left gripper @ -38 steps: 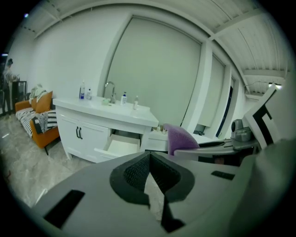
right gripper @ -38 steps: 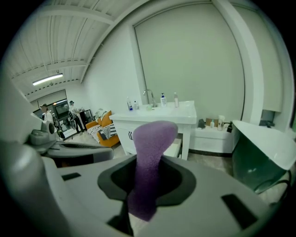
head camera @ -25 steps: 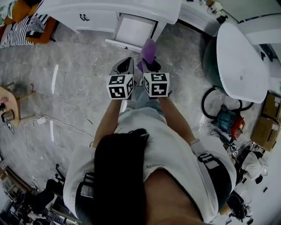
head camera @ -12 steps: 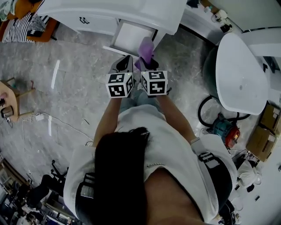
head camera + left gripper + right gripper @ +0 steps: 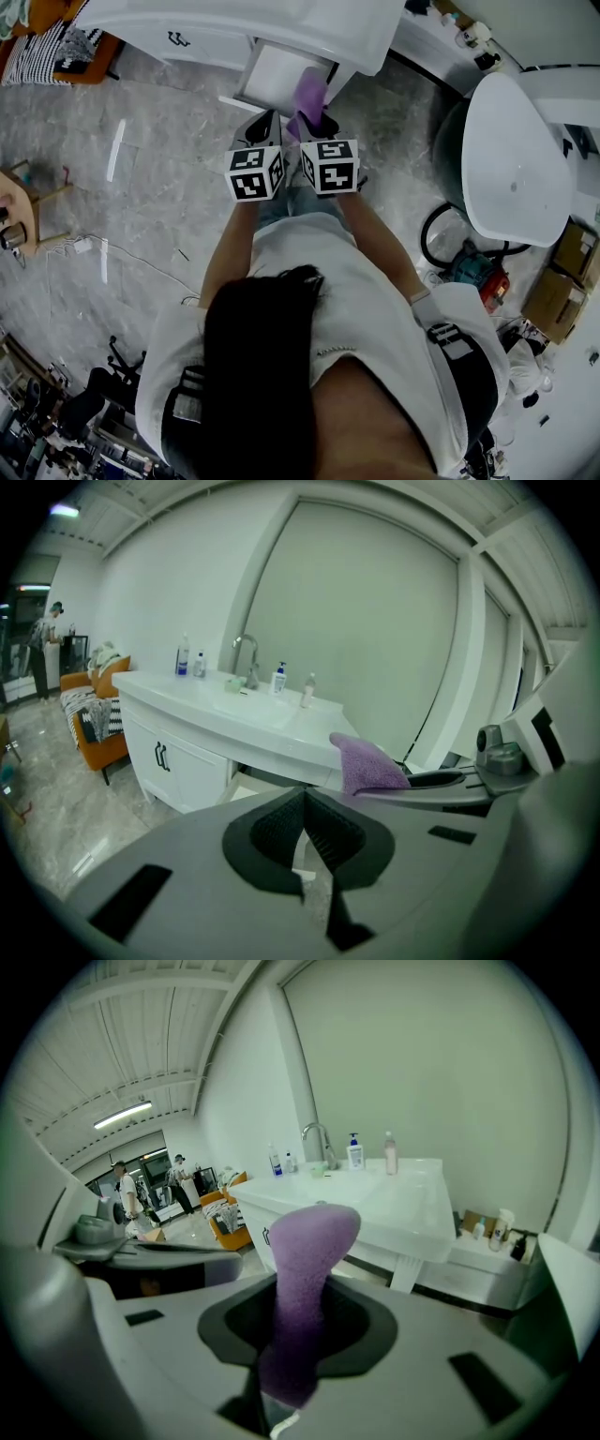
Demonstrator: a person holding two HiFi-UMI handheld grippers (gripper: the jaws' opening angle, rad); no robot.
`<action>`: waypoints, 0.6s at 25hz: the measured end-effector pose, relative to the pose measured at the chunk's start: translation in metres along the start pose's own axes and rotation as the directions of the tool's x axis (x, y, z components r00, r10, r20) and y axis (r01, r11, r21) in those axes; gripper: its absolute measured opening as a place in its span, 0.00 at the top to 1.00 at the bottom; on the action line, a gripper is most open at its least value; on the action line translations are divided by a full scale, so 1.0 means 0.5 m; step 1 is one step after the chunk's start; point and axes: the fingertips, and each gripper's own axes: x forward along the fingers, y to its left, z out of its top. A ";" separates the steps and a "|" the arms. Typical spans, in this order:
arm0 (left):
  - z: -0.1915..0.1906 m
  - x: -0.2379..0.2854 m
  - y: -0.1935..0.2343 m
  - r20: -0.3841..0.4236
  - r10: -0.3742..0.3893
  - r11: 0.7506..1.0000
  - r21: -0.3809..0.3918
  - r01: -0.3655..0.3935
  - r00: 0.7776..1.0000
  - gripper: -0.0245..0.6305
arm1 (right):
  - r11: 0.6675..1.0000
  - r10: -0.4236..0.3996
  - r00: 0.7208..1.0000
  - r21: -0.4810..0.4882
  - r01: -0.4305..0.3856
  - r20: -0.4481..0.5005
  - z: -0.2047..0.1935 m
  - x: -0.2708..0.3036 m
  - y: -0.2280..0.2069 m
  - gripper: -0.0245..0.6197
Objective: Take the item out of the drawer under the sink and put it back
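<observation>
Soft, even, greenish light. A ceiling strip lamp [image 5: 122, 1115] glows far beyond the fingers [image 5: 361, 1330], left; glare streaks the floor [image 5: 116, 155]. Gripper views bend and darken at edges; nearest parts blur.

Arms [image 5: 228, 251] reached forward, tools side by side, angled down. Left tool [image 5: 302, 803] had its jaws together, empty; right tool [image 5: 296, 1321] clamped a cloth [image 5: 311, 1237].

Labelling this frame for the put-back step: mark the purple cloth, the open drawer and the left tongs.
purple cloth [image 5: 302, 1269], right gripper view, its middle stretch above the pads.
open drawer [image 5: 274, 73], head view, bare white bottom.
left tongs [image 5: 303, 808], left gripper view, where the closed tips meet.
</observation>
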 end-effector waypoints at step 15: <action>0.025 0.102 0.088 -0.064 -0.027 0.999 0.015 0.029 0.998 0.96 | 0.998 -0.053 0.998 0.038 0.054 -0.018 0.050 0.118 -0.027 0.79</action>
